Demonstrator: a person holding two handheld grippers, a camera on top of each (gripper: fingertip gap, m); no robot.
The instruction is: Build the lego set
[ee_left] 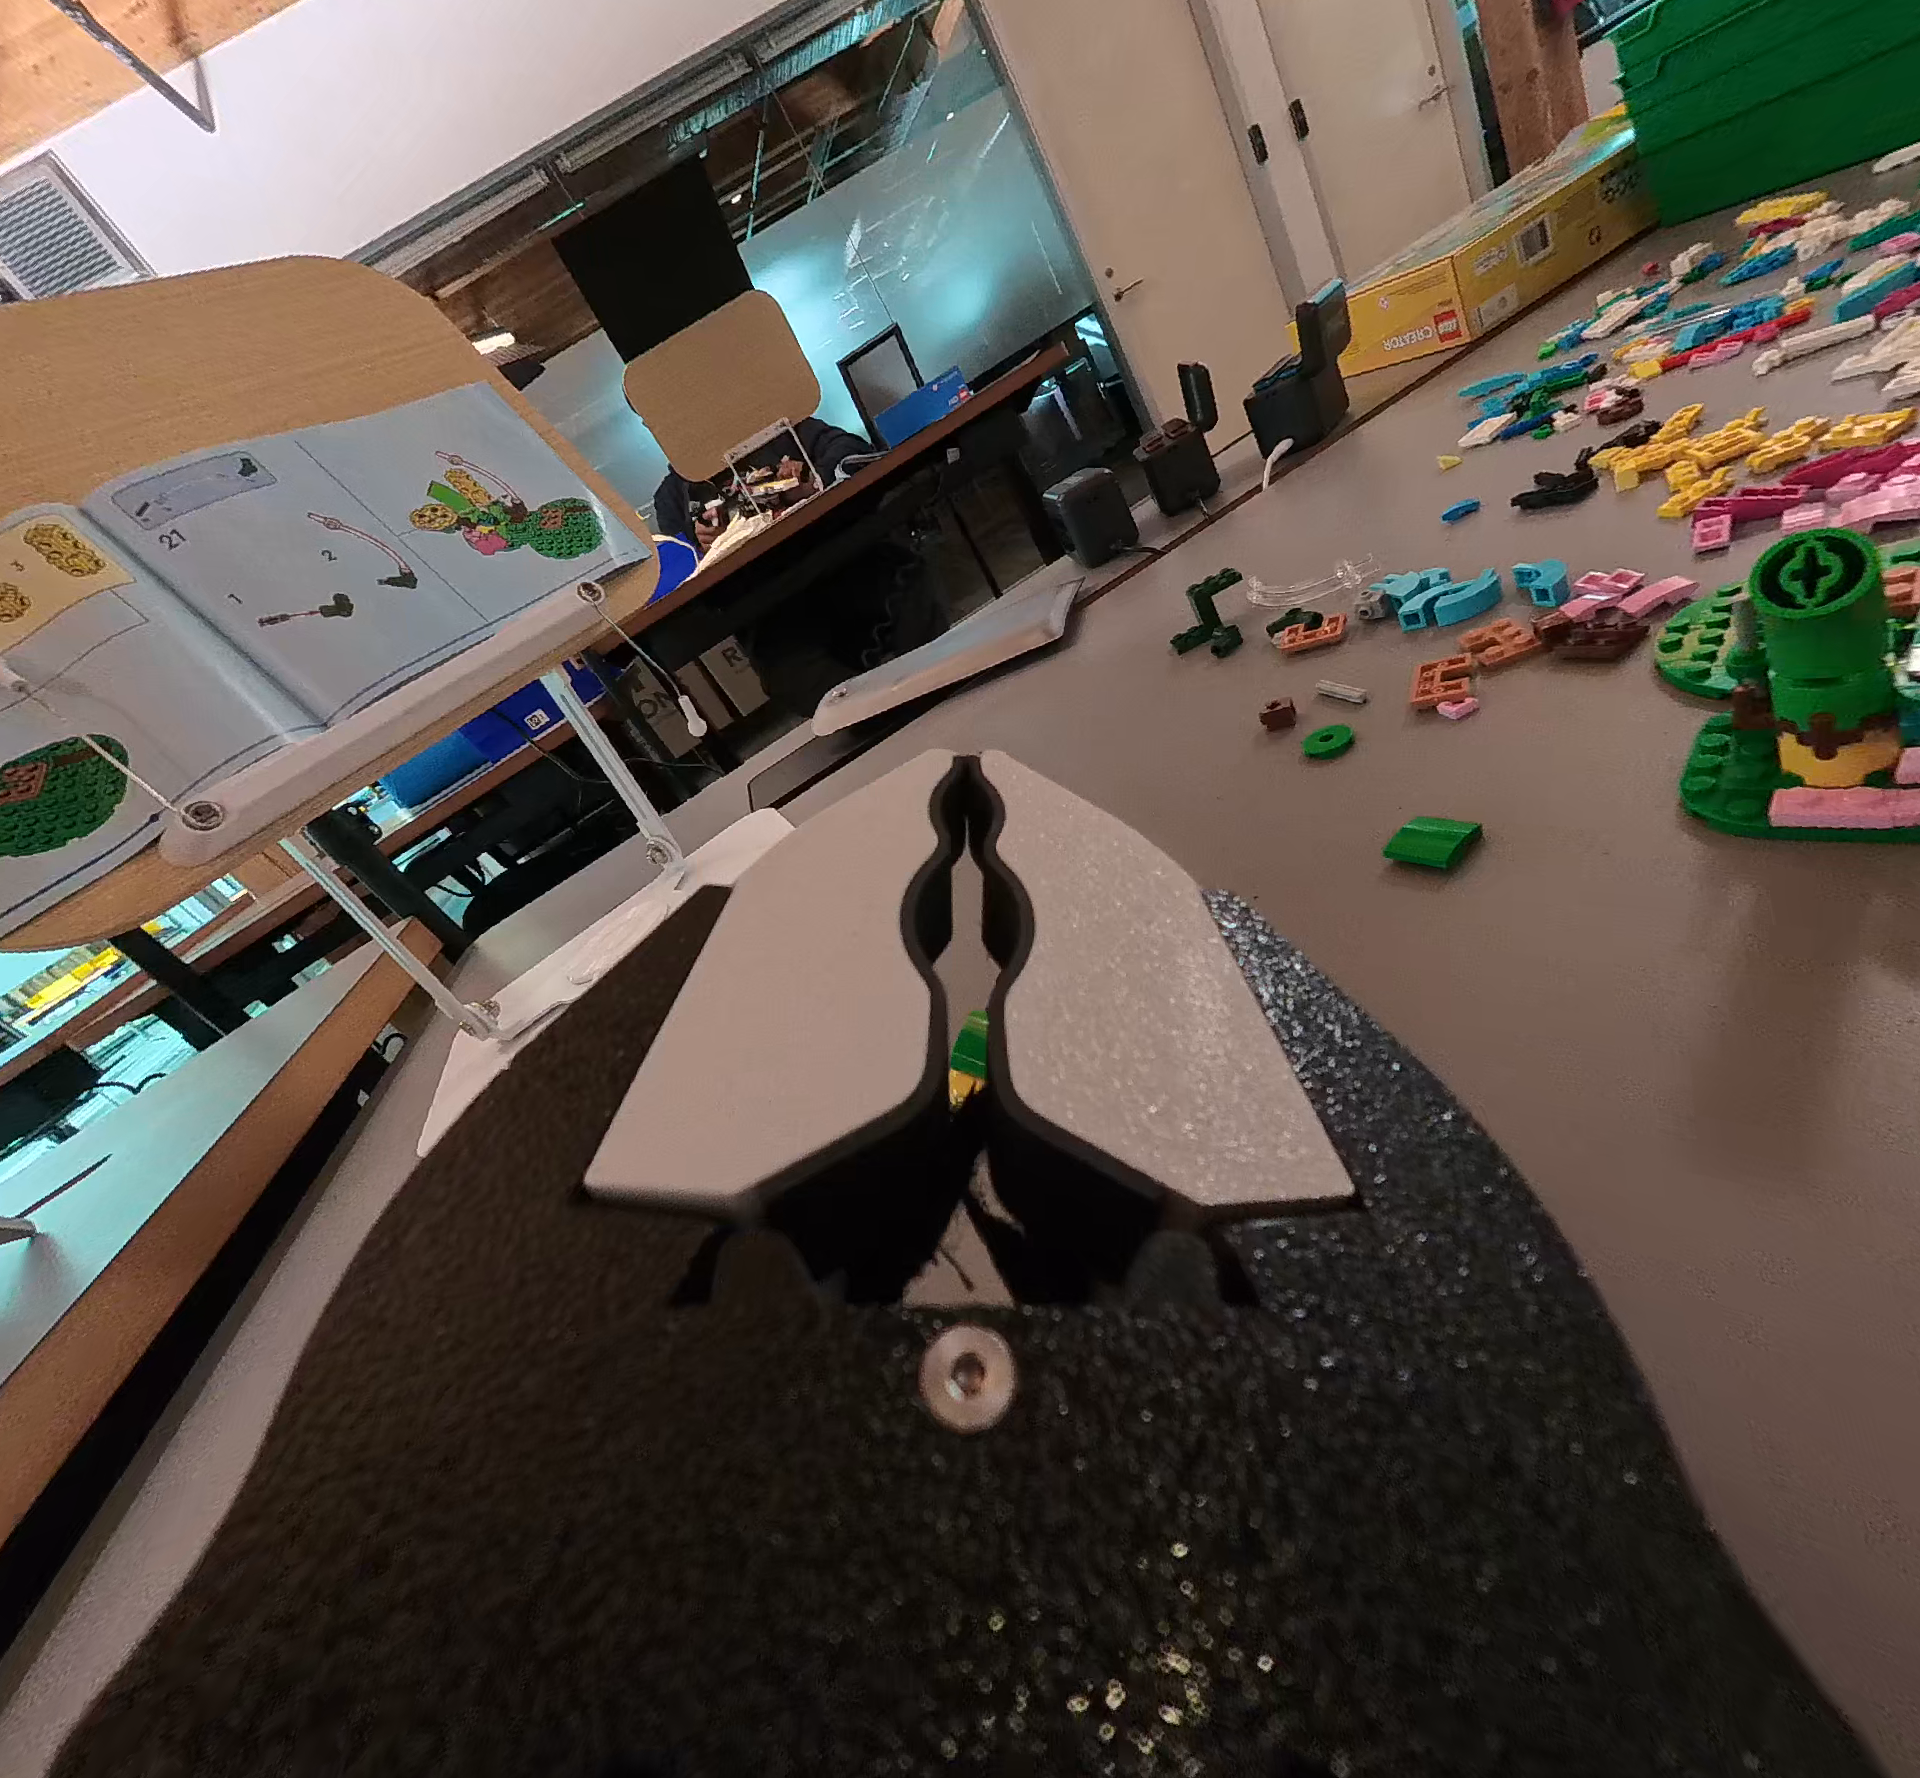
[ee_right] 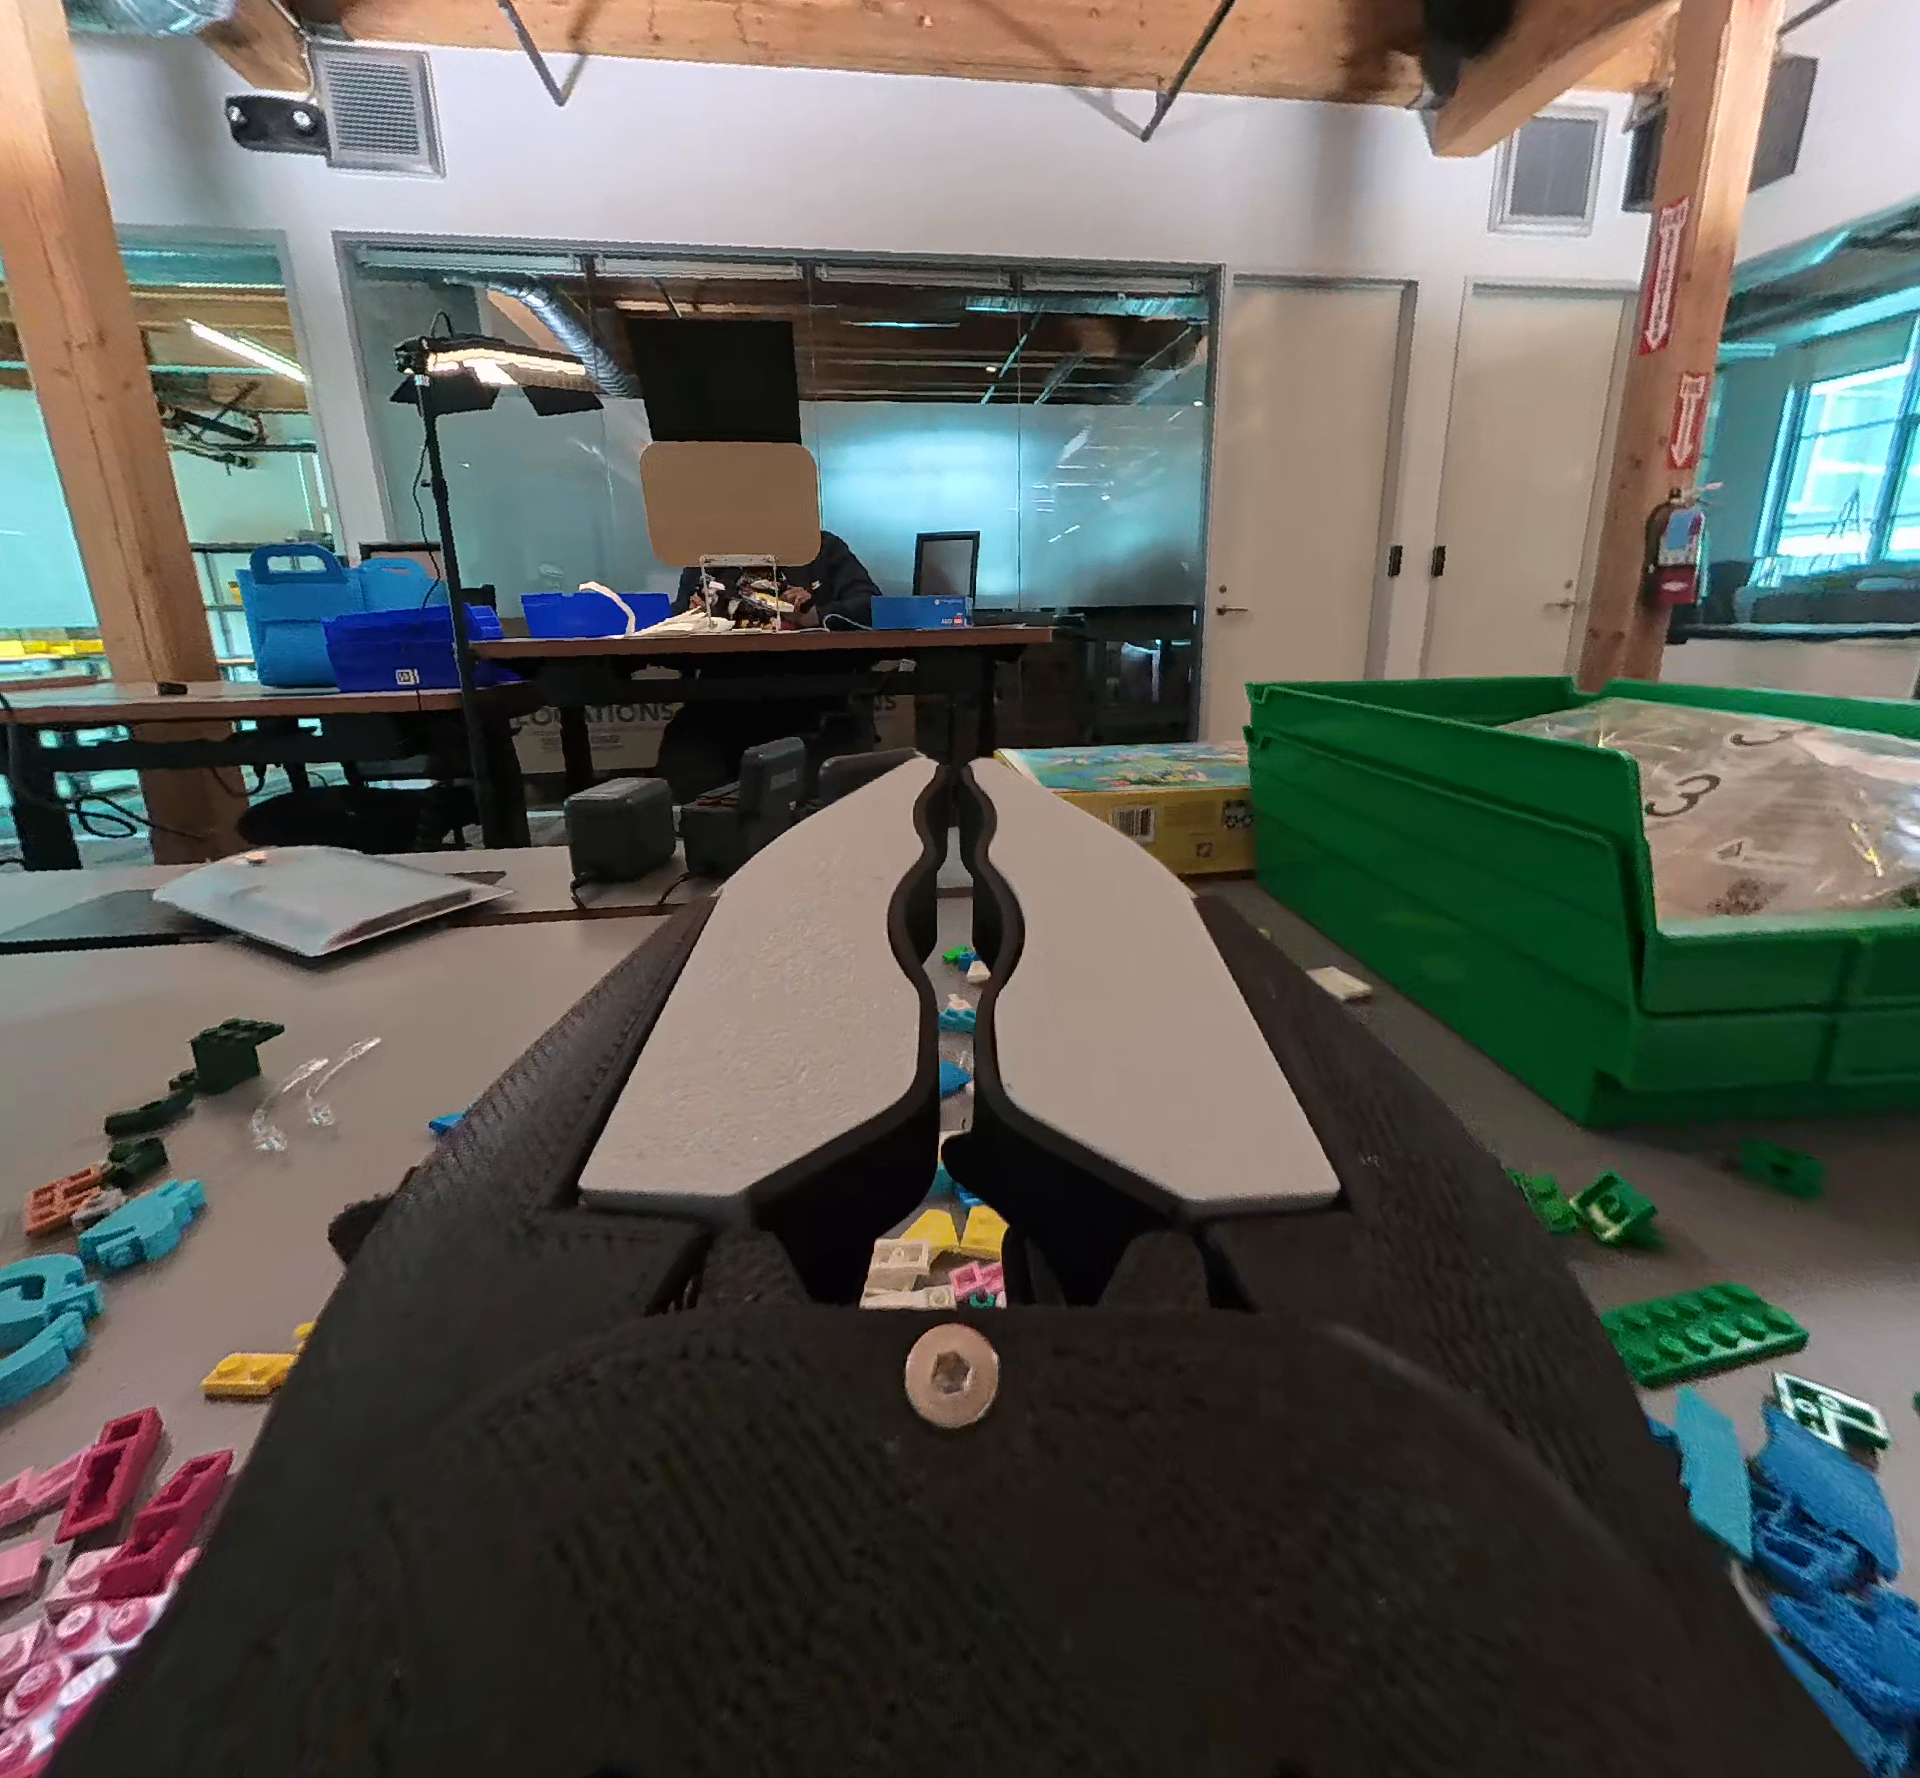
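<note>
My left gripper (ee_left: 966, 778) is shut, tilted above the grey table (ee_left: 1351, 1053). A small green and yellow bit (ee_left: 968, 1063) shows in the gap between its fingers; I cannot tell if it is held. The partial build (ee_left: 1813, 689), a green cylinder on green round plates with pink and yellow parts, stands to the right. A green curved piece (ee_left: 1432, 841) and a green round plate (ee_left: 1328, 742) lie between them. My right gripper (ee_right: 954, 778) is shut and empty above loose pieces (ee_right: 935, 1255). The open instruction booklet (ee_left: 312, 565) rests on a stand at left.
Several sorted loose pieces spread across the table (ee_left: 1714, 440): pink (ee_right: 125, 1510), blue (ee_right: 1808, 1541), a green plate (ee_right: 1704, 1331), clear parts (ee_right: 312, 1089). Stacked green bins (ee_right: 1455, 897) and the yellow set box (ee_right: 1143, 803) stand at the back. A person (ee_right: 831, 580) sits at a far desk. Spacing between my two grippers at the tips: around 45 cm. The right gripper is farther from the green curved piece (ee_left: 1432, 841), some 35 cm, than the left, some 12 cm. The partial build (ee_left: 1813, 689) lies some 15 cm from my left tips, 30 cm from my right tips.
</note>
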